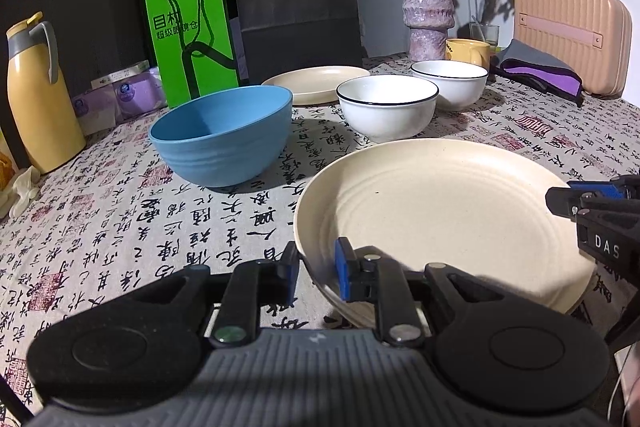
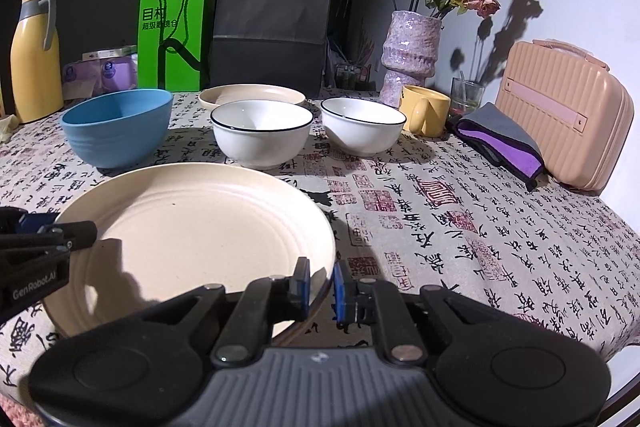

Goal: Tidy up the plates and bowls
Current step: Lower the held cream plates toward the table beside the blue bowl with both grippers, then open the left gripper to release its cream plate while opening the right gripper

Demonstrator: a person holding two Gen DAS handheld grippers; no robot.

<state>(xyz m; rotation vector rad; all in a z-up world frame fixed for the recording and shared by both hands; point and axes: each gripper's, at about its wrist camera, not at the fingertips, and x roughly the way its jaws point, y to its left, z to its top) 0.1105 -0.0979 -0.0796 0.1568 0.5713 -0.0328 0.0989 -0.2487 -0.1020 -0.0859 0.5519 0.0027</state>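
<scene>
While I hold the large cream ridged plate (image 1: 440, 211) from both sides, my left gripper (image 1: 316, 273) pinches its near-left rim and my right gripper (image 2: 320, 285) pinches the near-right rim, each pair of blue pads pressed on the edge; two grips, I judge, keep a wide plate level for stacking. It sits near me on the table's calligraphy-print cloth (image 2: 500, 227), in front of a blue plastic bowl (image 1: 222, 135), two white black-rimmed bowls (image 1: 386, 105) and a second cream plate (image 1: 316, 81). Behind stand a black paper bag (image 2: 272, 23), a pink vase of dried roses (image 2: 408, 55) and a dim wall.
</scene>
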